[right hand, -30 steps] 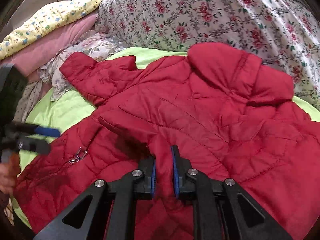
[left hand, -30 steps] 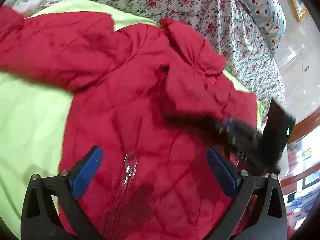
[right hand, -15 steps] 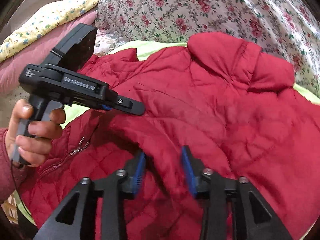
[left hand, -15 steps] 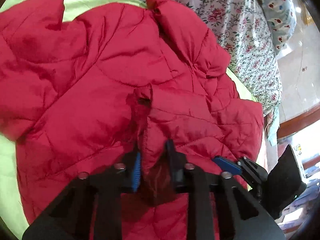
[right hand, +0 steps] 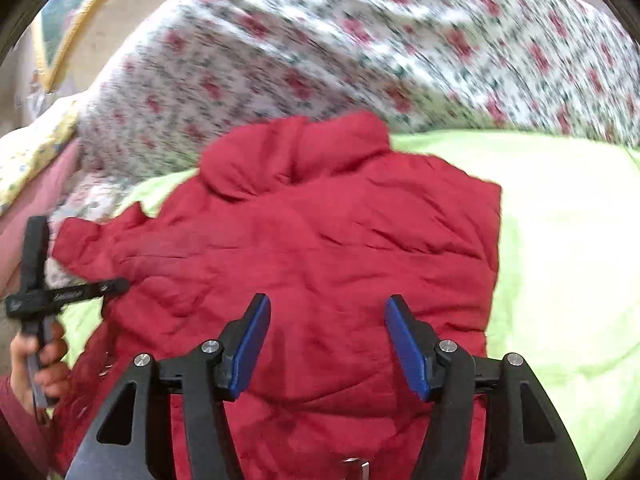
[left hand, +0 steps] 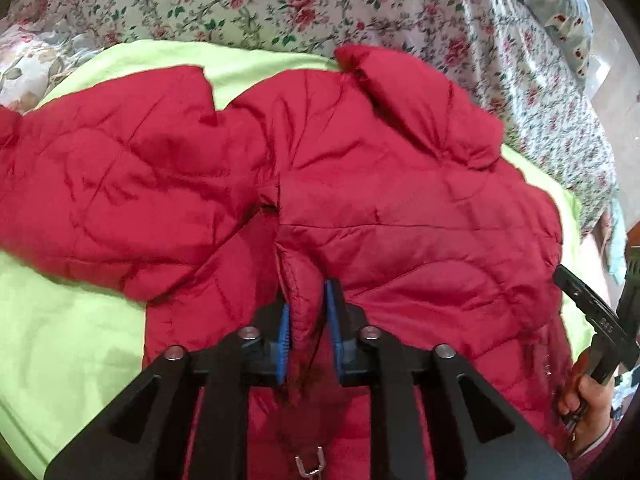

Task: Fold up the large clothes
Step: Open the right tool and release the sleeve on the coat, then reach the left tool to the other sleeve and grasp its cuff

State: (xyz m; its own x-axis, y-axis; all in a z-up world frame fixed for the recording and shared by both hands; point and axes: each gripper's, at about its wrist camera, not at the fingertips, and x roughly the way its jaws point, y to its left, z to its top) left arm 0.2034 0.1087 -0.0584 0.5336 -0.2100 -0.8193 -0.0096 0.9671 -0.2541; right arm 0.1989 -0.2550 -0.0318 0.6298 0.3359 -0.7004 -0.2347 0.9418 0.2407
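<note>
Red quilted jacket (left hand: 400, 216) lies spread on a lime-green sheet (left hand: 60, 340), its collar toward twelve o'clock next to a rose-print floral quilt (left hand: 280, 0). In the left wrist view the left gripper (left hand: 308, 332) pinches a raised ridge of jacket fabric between its blue pads (left hand: 283, 340), though the jaws are easing apart. At four o'clock a hand (left hand: 588, 396) holds the other tool. The right gripper (right hand: 328, 344) hovers over the jacket's body, jaws spreading wider, nothing clamped between them. A metal zipper pull (left hand: 308, 466) shows at six o'clock.
</note>
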